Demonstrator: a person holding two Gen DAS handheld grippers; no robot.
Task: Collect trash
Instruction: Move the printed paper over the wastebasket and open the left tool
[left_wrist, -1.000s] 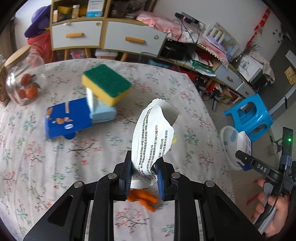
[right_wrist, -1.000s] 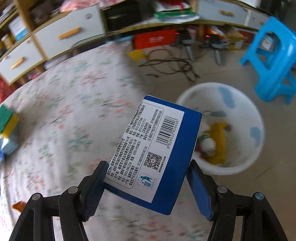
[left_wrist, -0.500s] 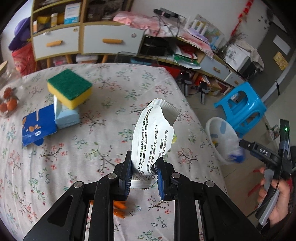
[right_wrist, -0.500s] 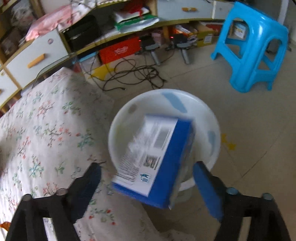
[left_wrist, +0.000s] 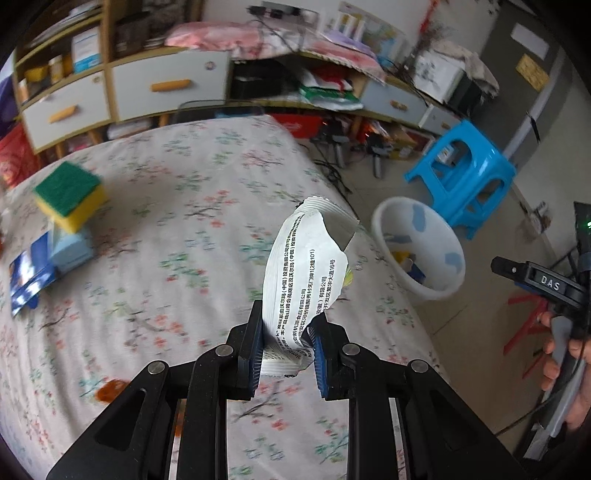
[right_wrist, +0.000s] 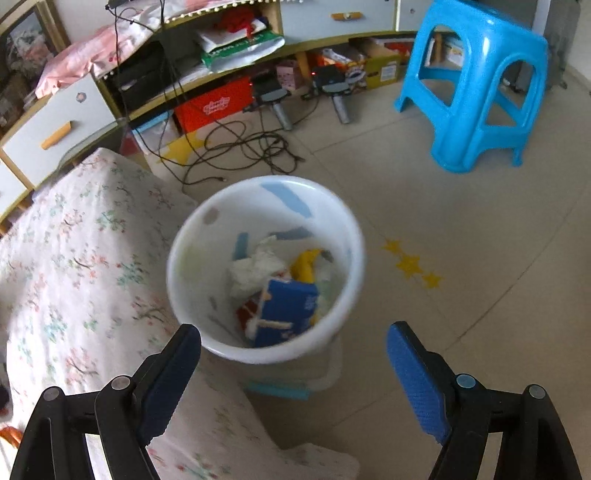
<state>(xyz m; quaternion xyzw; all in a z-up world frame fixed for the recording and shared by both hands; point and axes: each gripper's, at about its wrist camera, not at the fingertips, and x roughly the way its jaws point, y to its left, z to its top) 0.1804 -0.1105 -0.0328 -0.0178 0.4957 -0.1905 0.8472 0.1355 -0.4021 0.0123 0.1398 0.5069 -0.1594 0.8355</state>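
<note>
My left gripper (left_wrist: 286, 325) is shut on a torn white wrapper (left_wrist: 304, 271) with black print, held upright above the floral table (left_wrist: 166, 258). My right gripper (right_wrist: 293, 365) is open and empty, just above the white trash bin (right_wrist: 192, 236) on the floor. A blue box (right_wrist: 286, 312) lies inside the bin on crumpled paper and a yellow item. The bin (left_wrist: 384, 218) and the right gripper (left_wrist: 535, 280) also show in the left wrist view, to the right of the table.
On the table's left lie a green-and-yellow sponge (left_wrist: 68, 192) on a pale blue block, a blue packet (left_wrist: 26, 273) and an orange scrap (left_wrist: 110, 391). A blue stool (right_wrist: 476, 85), cables (right_wrist: 236, 147) and low cabinets stand behind the bin.
My right gripper opened and the blue box dropped into the bin. My left gripper swung right toward the bin, still holding the wrapper.
</note>
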